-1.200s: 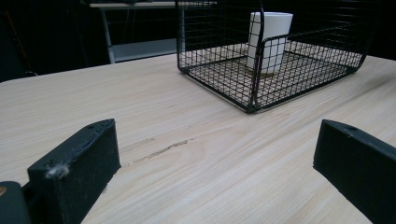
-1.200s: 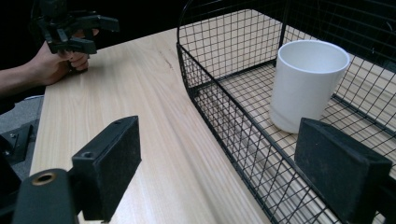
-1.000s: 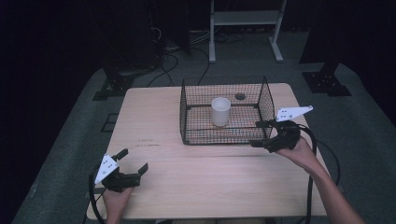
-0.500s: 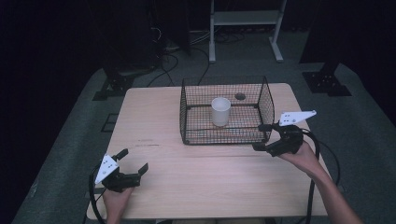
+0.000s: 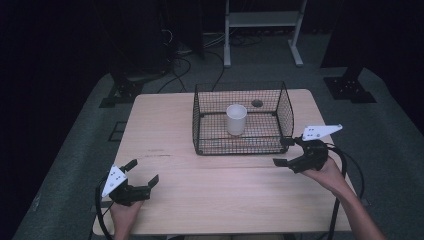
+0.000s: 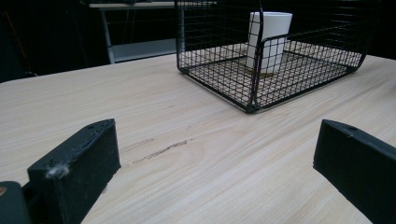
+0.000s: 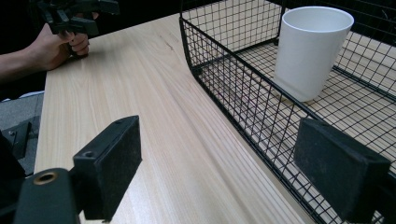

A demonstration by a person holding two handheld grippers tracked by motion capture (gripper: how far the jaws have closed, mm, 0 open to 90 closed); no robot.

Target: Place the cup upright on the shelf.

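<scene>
**Cup in wire basket, both grippers open on the table**

White cup [image 5: 236,119] stands upright inside the black wire basket [image 5: 200,122], left of the basket's middle. Plain, smooth, slightly tapered, open at the top; what it holds cannot be told. Nothing else lies in the basket; its mesh floor rests on the wooden table [image 5: 165,125]. Basket sits at the table's far centre. A small dark round spot [image 5: 257,103] shows on the tabletop just behind it.

Right gripper [image 5: 286,152]: near the basket's near right corner, jaws apart and holding nothing; in the right gripper view one jaw sits in front of the basket's mesh wall, the other over bare wood.

Left gripper [image 5: 142,173]: near left corner of the table, well apart from the basket, jaws spread wide, empty, pointing toward the basket.
</scene>
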